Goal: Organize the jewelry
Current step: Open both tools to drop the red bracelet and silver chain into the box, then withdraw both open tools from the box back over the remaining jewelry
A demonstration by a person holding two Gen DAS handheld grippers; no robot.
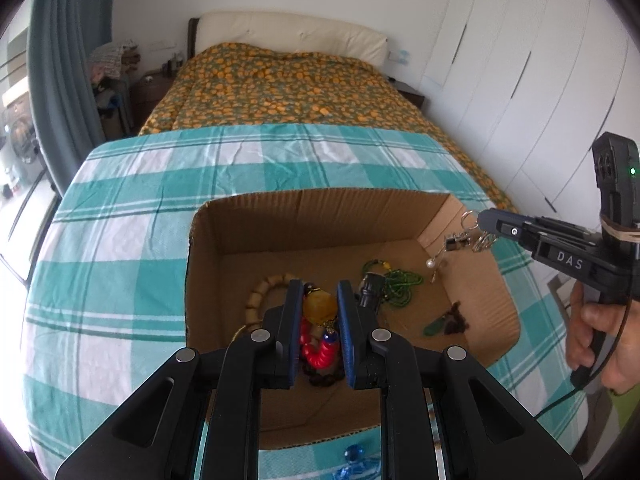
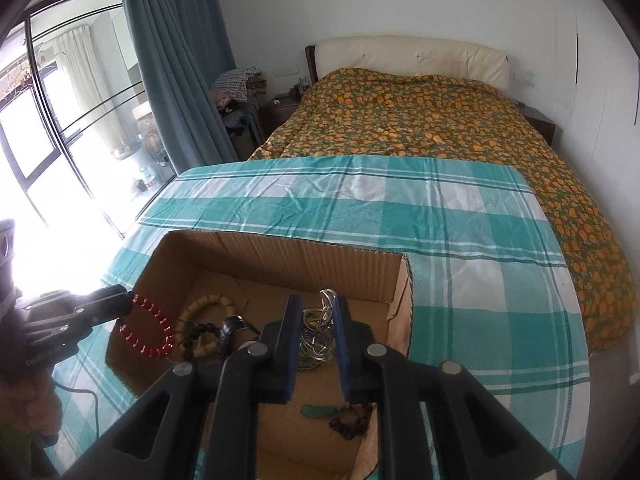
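Note:
An open cardboard box point(image 1: 304, 220) stands on a teal checked cloth point(image 1: 120, 208). My left gripper point(image 1: 318, 292) is shut on a red bead bracelet point(image 1: 318, 354) with an amber bead, held over the box; the bracelet also shows in the right wrist view point(image 2: 150, 330). My right gripper point(image 2: 316, 304) is shut on a silver chain with rings and a pearl point(image 1: 460, 242), held over the box's right side. Inside lie a tan bead bracelet point(image 1: 266, 290), green beads point(image 1: 400, 284) and a dark tassel piece point(image 1: 454, 316).
Blue glass beads point(image 1: 356, 464) lie on the cloth in front of the box. A bed with an orange-patterned cover point(image 1: 280, 84) lies behind the cloth. White wardrobe doors point(image 1: 520, 80) stand at the right, a curtain point(image 2: 176, 60) and window at the left.

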